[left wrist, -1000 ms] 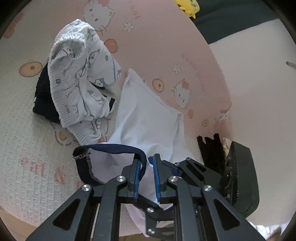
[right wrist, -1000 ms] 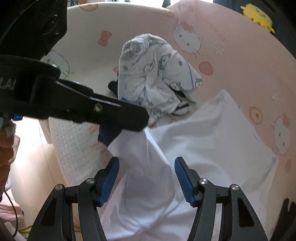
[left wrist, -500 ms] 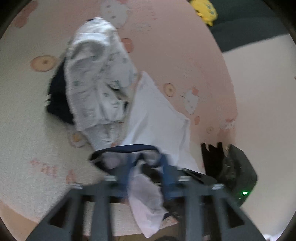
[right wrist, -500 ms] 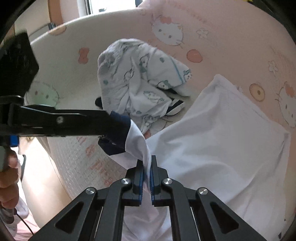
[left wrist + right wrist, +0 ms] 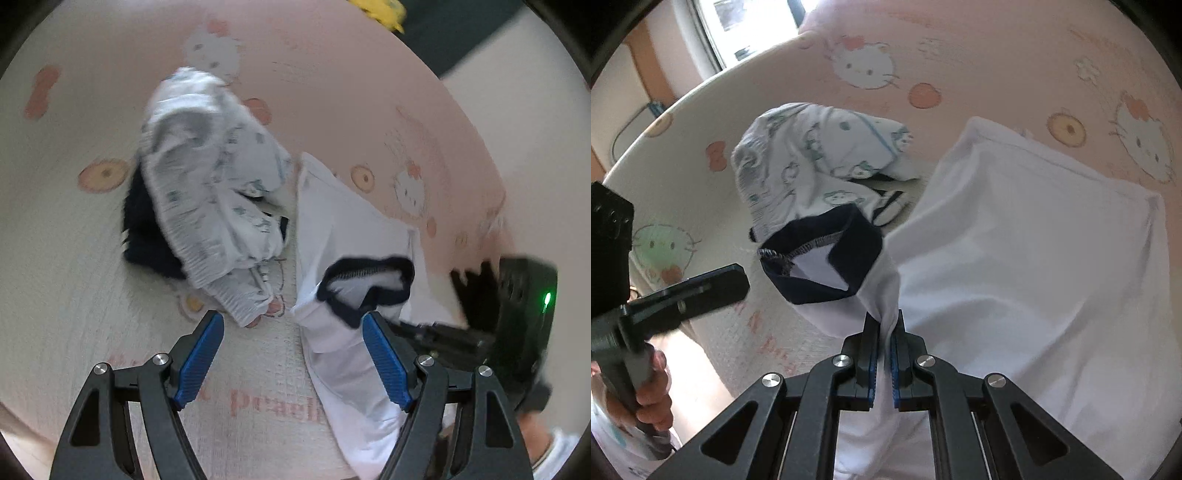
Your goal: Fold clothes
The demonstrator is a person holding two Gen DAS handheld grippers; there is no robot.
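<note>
Two garments lie on the pink bed cover [image 5: 997, 48]. Your right gripper [image 5: 884, 354] is clamped on the white shirt [image 5: 1015, 266] near its navy collar [image 5: 820, 258], lifting it; your left gripper [image 5: 291, 362] stands apart, empty. No fold looks done; the crumpled printed pyjamas [image 5: 207, 206] wait beside it.

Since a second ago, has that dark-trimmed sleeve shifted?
Yes. In the left wrist view the navy cuff has gone from left of the left gripper to its right, farther from the patterned garment.
</note>
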